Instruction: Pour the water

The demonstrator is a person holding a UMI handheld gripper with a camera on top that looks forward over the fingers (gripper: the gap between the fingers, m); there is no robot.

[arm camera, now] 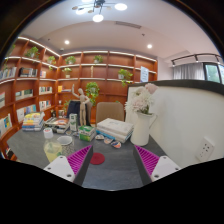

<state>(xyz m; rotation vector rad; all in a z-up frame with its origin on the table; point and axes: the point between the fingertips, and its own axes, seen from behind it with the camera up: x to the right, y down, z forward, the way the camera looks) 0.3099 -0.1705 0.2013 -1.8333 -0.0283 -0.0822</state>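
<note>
My gripper [112, 163] is spread wide with nothing in it; the two fingers with their magenta pads [147, 160] stand far apart and only bare grey table [112, 172] shows between them. Just ahead of the fingers, nearer the left one, a small round red coaster [97, 158] lies flat on the tabletop. Beside my left finger, slightly beyond its tip, stands a clear glass [53, 151] with a pale yellowish tint, upright on the table; whether there is liquid in it I cannot tell. Beyond that, on the left part of the table, is a crowd of small items too small to name surely, among them a stack of books [33, 121] and a greenish box [86, 132]. Farther ahead in the middle sits a pile of white papers or trays [114, 128]. To the right of that stands a white vase [143, 128] holding pale pink flowers [141, 100], against a white partition wall [185, 120] with a socket [206, 148]. Wooden shelves [90, 70] with plants line the back of the room.
</note>
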